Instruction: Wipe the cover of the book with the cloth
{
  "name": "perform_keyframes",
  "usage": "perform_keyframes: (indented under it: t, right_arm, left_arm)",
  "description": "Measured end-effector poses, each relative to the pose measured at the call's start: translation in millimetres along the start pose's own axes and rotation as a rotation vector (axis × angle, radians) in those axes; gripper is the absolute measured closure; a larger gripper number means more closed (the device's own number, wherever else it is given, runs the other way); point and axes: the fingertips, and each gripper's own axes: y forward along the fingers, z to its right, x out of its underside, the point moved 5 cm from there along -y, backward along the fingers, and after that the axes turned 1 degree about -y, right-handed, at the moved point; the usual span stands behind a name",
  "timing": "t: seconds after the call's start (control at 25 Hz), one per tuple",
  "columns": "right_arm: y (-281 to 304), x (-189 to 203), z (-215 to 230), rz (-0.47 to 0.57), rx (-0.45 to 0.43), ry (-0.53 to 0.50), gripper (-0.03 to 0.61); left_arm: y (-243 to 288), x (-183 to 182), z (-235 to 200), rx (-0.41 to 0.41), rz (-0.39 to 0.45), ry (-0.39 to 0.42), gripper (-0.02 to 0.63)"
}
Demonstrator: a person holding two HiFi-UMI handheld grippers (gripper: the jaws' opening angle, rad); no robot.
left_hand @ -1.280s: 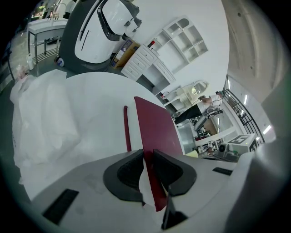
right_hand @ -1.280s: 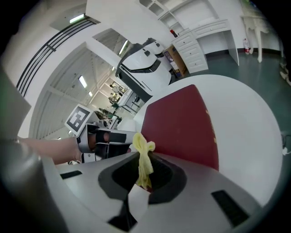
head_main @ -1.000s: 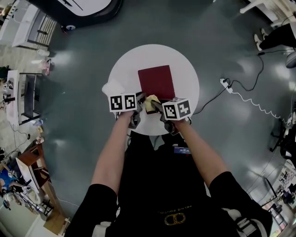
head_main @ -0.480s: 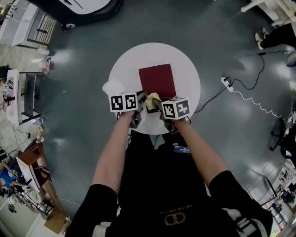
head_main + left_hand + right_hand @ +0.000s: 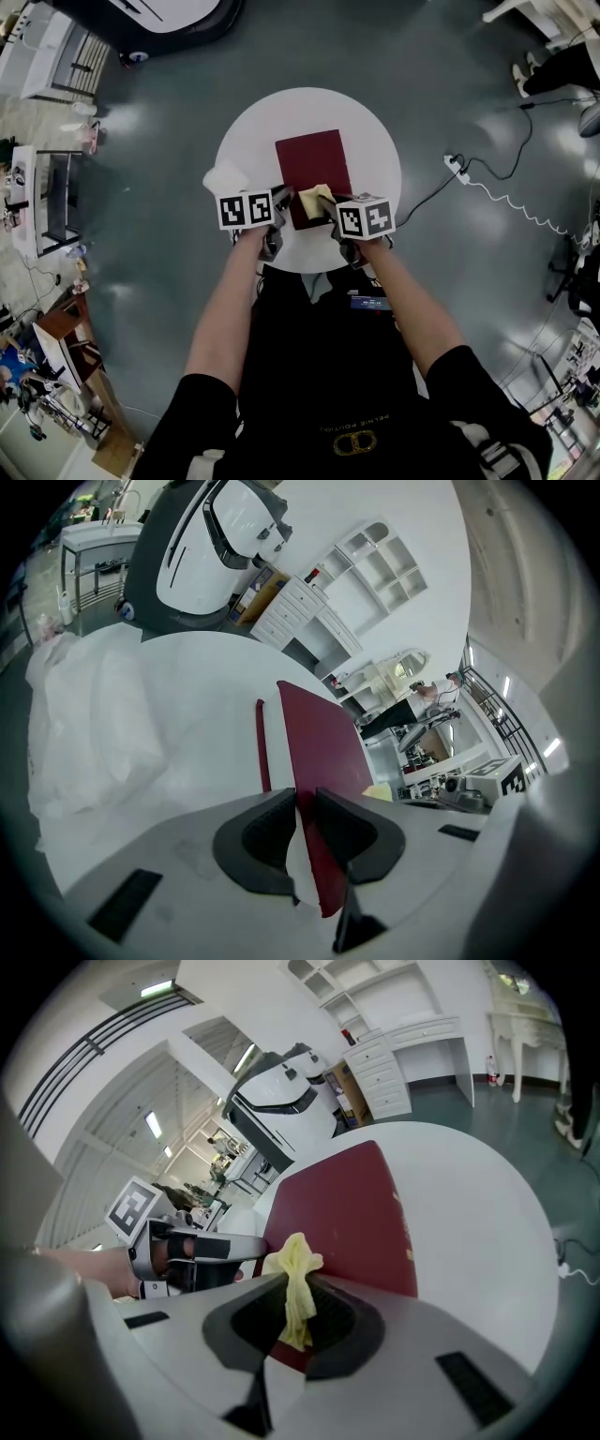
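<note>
A dark red book (image 5: 314, 167) lies in the middle of the round white table (image 5: 375, 141). My left gripper (image 5: 284, 200) is at the book's near left corner and is shut on the book's edge (image 5: 323, 761), which stands between its pads (image 5: 272, 827). My right gripper (image 5: 324, 202) is shut on a bunched yellow cloth (image 5: 292, 1269). The cloth (image 5: 315, 196) hangs over the near part of the red cover (image 5: 352, 1204). In the right gripper view the left gripper (image 5: 192, 1252) shows beside the book's left corner.
A crumpled white bag or sheet (image 5: 228, 177) lies on the table's left side, close to my left gripper, and fills the left of the left gripper view (image 5: 103, 733). On the floor to the right are a power strip (image 5: 457, 169) and its cable.
My right gripper has carried the yellow cloth a little to the right and further onto the book's near part. The left gripper has kept its place on the book's corner.
</note>
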Motion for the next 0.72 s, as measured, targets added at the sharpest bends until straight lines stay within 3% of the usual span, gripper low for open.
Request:
perform_keyframes:
  t: [0.72]
  right_arm:
    - [-45,0,57,0.078,0.111,0.071,0.492]
  left_arm:
    - [1,1,-1,-0.004,0.003,0.003,0.545]
